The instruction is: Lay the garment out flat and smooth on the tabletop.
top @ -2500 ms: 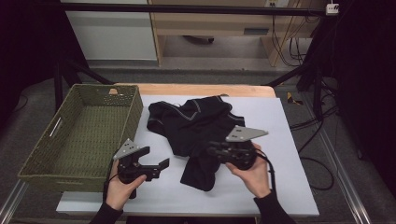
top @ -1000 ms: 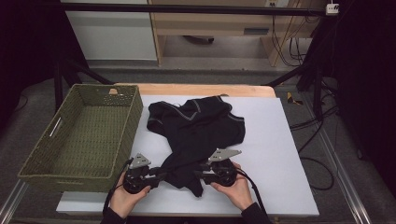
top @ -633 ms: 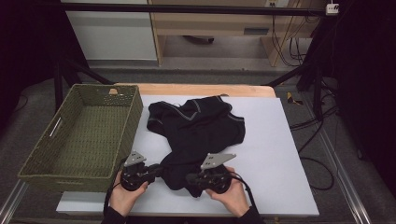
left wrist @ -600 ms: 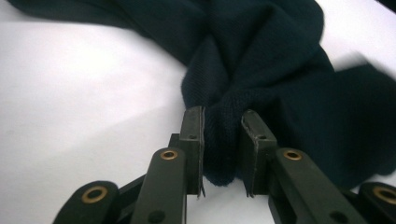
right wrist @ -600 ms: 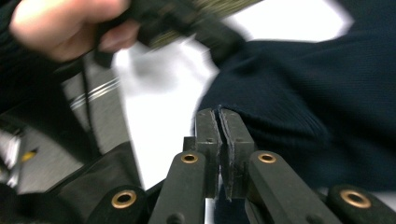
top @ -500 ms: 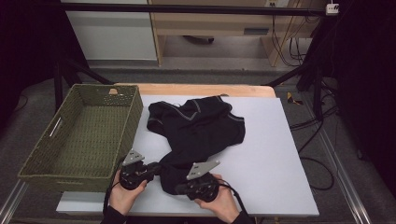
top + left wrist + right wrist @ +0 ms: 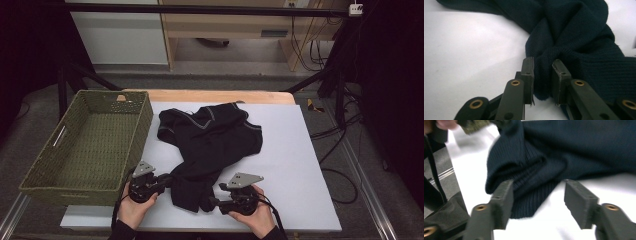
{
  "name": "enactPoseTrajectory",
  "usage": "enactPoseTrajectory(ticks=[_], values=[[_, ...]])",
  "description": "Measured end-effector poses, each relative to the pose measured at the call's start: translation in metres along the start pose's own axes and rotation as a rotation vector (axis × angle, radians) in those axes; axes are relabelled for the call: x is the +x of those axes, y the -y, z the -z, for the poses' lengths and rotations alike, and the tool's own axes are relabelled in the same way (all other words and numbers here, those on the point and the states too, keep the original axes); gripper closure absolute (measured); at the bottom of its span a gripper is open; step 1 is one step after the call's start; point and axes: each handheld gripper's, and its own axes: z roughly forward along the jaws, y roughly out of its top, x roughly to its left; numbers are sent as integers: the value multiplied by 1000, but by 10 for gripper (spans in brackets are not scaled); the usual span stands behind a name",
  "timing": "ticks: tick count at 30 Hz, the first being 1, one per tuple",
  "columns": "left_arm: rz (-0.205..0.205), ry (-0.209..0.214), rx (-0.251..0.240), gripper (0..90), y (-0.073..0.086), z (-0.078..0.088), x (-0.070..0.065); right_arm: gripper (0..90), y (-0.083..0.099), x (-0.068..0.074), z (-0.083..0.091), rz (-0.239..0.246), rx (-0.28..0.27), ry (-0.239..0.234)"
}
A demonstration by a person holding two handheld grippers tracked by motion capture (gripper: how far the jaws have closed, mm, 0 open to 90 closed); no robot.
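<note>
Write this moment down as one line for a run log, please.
left gripper: shut on dark knitted sweater hem | right gripper: jaws just opened, pads off fabric | woven green basket: holds nothing | table: white

A white table (image 7: 300, 165) carries a black garment (image 7: 212, 137) spread in a rumpled heap near its middle, with a narrower part trailing toward the near edge. To its left stands a green woven basket (image 7: 90, 145), set on the table's left edge. 2 hands come in from the bottom. The left gripper (image 7: 162, 181) sits at the left side of the garment's trailing part, touching the cloth. The right gripper (image 7: 216, 200) lies at that part's near right end, its grey plate on top and a cable trailing behind.
</note>
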Motion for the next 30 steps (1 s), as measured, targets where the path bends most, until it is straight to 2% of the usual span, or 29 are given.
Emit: enactPoseTrajectory(ticks=[2,5,7,8,10,13,16,18,20,24,26,28,30], values=[[0,5,-3,740,0,0,1,394,2,1,-12,-8,27,-29],[1,5,-5,739,0,0,1,457,3,9,-26,23,70,-17],[6,10,-5,739,0,0,2,604,2,11,-28,30,75,-10],[8,12,-7,740,0,0,3,710,1,11,-26,35,80,-2],[8,15,-6,740,0,0,3,819,1,9,-22,22,89,-3],[3,24,-4,740,0,1,2,845,-2,5,-14,21,117,-22],[1,35,-5,739,0,1,2,848,-8,0,4,28,83,0],[-8,58,-9,740,0,2,0,847,-10,-7,22,11,43,17],[-28,90,-4,738,0,1,-2,847,-10,-16,41,-3,5,56],[-72,144,14,732,2,-5,-11,848,-4,-35,70,-16,-21,186],[-87,155,22,718,3,-8,-16,846,3,-46,74,-16,5,278],[-100,149,29,692,4,-11,-19,842,10,-57,70,-29,49,355],[-94,149,38,633,5,-14,-19,832,17,-67,64,-59,90,388]])
